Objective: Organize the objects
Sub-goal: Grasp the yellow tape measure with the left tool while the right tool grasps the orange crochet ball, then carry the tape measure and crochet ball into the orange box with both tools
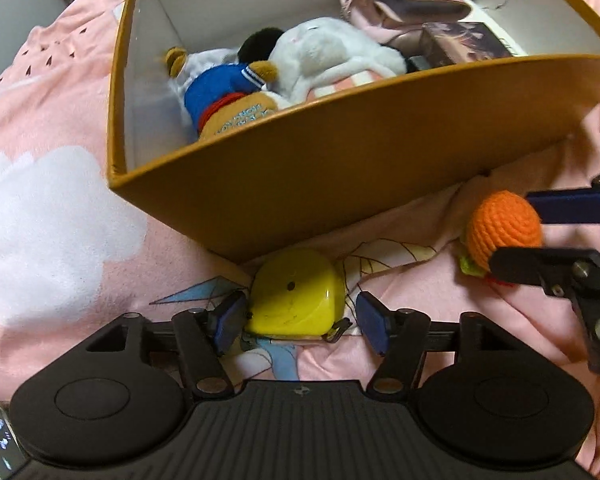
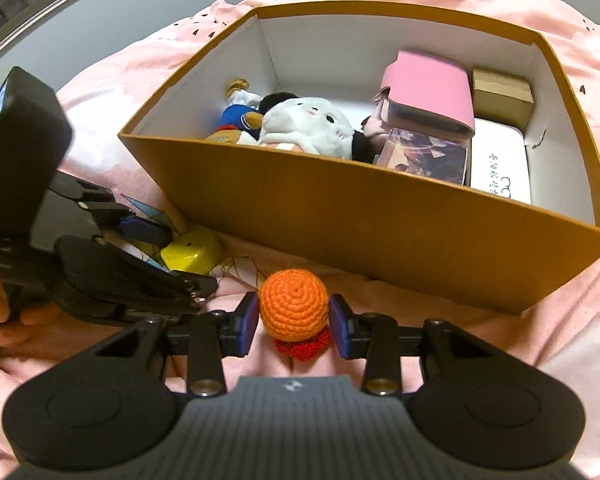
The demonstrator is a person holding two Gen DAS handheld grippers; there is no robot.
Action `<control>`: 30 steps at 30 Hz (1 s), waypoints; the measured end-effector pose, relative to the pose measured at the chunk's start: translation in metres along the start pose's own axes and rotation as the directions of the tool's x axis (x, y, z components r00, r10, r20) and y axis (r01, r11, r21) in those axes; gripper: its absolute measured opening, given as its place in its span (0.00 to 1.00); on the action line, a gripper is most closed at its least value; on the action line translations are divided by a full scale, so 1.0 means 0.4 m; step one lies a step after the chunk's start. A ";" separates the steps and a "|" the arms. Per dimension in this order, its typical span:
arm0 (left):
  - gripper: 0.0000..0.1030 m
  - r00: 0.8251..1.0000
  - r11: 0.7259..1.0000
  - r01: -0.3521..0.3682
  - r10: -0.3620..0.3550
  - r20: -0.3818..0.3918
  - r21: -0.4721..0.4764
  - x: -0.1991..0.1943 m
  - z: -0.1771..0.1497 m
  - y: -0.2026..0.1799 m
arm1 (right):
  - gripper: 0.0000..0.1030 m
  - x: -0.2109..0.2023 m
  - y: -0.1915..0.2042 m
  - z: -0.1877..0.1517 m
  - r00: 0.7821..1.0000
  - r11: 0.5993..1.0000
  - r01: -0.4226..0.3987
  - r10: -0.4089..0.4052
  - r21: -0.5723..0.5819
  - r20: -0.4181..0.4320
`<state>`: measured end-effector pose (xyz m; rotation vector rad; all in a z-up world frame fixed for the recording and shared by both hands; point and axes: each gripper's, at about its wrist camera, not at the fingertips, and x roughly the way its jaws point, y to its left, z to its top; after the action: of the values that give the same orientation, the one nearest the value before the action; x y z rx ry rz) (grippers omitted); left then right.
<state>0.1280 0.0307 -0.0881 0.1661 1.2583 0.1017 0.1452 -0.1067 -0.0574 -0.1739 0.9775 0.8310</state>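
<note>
Box part-filled, two items not yet in.
Plush toys and small cartons already lie in the orange box [image 2: 364,216]; the yellow case [image 1: 296,300] and crochet burger [image 2: 294,312] rest on the pink bedding at its 6 o'clock side. Left gripper [image 1: 298,320], steeply down, straddles the case, jaws wide (right pad clear). Right gripper [image 2: 296,322] brackets the burger narrowly; contact unclear.

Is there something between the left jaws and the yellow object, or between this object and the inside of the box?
Nothing lies between the left gripper and the yellow object; its jaws already straddle it. The near wall of the orange box rises directly behind the object, so it must go over that wall.
</note>
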 end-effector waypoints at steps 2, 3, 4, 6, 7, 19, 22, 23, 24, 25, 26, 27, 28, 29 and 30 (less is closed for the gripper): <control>0.73 1.000 1.000 0.004 -0.004 -0.006 -0.026 0.012 0.000 0.006 | 0.39 -0.002 -0.003 -0.002 1.000 1.000 0.002 -0.002 0.001 -0.002; 0.74 1.000 0.999 0.010 -0.010 -0.009 -0.038 0.019 0.000 0.010 | 0.39 -0.003 -0.004 -0.004 1.000 1.000 0.003 -0.003 0.002 -0.003; 0.74 1.000 0.999 0.015 -0.016 -0.011 -0.048 0.026 -0.001 0.013 | 0.39 -0.002 -0.005 -0.004 1.000 1.000 0.003 -0.003 0.002 -0.004; 0.74 0.999 0.997 0.030 -0.031 -0.013 -0.076 0.036 -0.003 0.022 | 0.39 -0.002 -0.004 -0.006 1.000 1.000 0.007 -0.007 -0.001 -0.006; 0.72 0.999 0.995 0.036 -0.037 -0.012 -0.088 0.039 -0.004 0.025 | 0.39 0.000 -0.003 -0.006 1.000 1.000 0.010 -0.010 -0.004 -0.007; 0.62 0.996 0.990 0.047 -0.037 0.078 -0.131 -0.014 -0.053 0.023 | 0.39 -0.021 0.009 -0.009 0.999 0.999 0.033 -0.032 -0.029 0.012; 0.62 0.993 0.989 0.052 -0.036 0.114 -0.141 -0.050 -0.071 0.019 | 0.39 -0.041 0.013 -0.010 0.999 0.999 0.040 -0.039 -0.033 0.027; 0.62 0.991 0.988 0.053 -0.035 0.128 -0.144 -0.063 -0.078 0.018 | 0.39 -0.047 0.013 -0.010 0.999 0.999 0.041 -0.040 -0.033 0.032; 0.62 0.990 0.988 0.054 -0.034 0.139 -0.146 -0.075 -0.084 0.017 | 0.39 -0.054 0.013 -0.010 0.998 0.999 0.042 -0.041 -0.031 0.037; 0.62 0.988 0.987 0.059 -0.036 0.152 -0.149 -0.089 -0.090 0.017 | 0.39 -0.061 0.013 -0.010 0.998 0.999 0.043 -0.042 -0.031 0.040; 0.62 0.986 0.986 0.064 -0.039 0.163 -0.151 -0.103 -0.088 0.011 | 0.39 -0.070 0.013 -0.010 0.998 0.999 0.044 -0.042 -0.033 0.045; 0.62 0.984 0.985 0.069 -0.041 0.176 -0.155 -0.117 -0.090 0.010 | 0.39 -0.078 0.013 -0.009 0.998 0.998 0.045 -0.043 -0.034 0.049; 0.62 0.981 0.985 0.075 -0.044 0.191 -0.157 -0.133 -0.095 0.010 | 0.39 -0.088 0.013 -0.008 0.998 0.998 0.046 -0.044 -0.036 0.054; 0.62 0.978 0.985 0.081 -0.048 0.202 -0.156 -0.147 -0.088 0.020 | 0.39 -0.099 0.013 -0.007 0.997 0.998 0.048 -0.046 -0.038 0.060; 0.62 0.975 0.984 0.087 -0.053 0.215 -0.154 -0.165 -0.090 0.016 | 0.39 -0.112 0.013 -0.006 0.997 0.998 0.048 -0.045 -0.039 0.068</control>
<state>0.0738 0.0284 -0.0358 -0.0092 1.0381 0.1218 0.1273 -0.1287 -0.0225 -0.2015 0.8907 0.8098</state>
